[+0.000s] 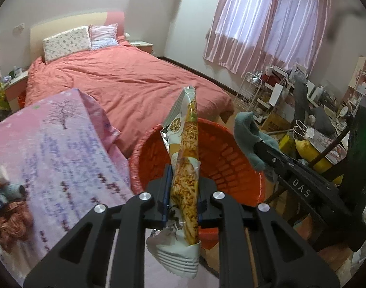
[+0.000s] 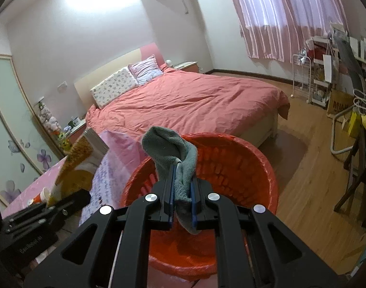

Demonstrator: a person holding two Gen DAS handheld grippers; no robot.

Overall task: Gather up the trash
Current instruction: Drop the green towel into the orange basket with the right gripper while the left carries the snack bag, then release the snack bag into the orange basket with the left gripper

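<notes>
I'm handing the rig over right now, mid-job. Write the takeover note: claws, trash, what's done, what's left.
Left claw: shut on the snack wrapper, held upright above the near rim of the red bin.
Right claw: shut on the grey cloth, over the bin.
Done: both items picked up.
Left: release both into the bin; nothing seen inside it yet.

The white letters "DAS" are read on the black finger of the right gripper (image 1: pixel 252 144), seen at the right in the left wrist view. Chinese characters are printed in a brown disc on the snack wrapper (image 1: pixel 184 168) (too small to be made out). "MU" is legible on a far-right cardboard box (image 2: pixel 338 105).
</notes>
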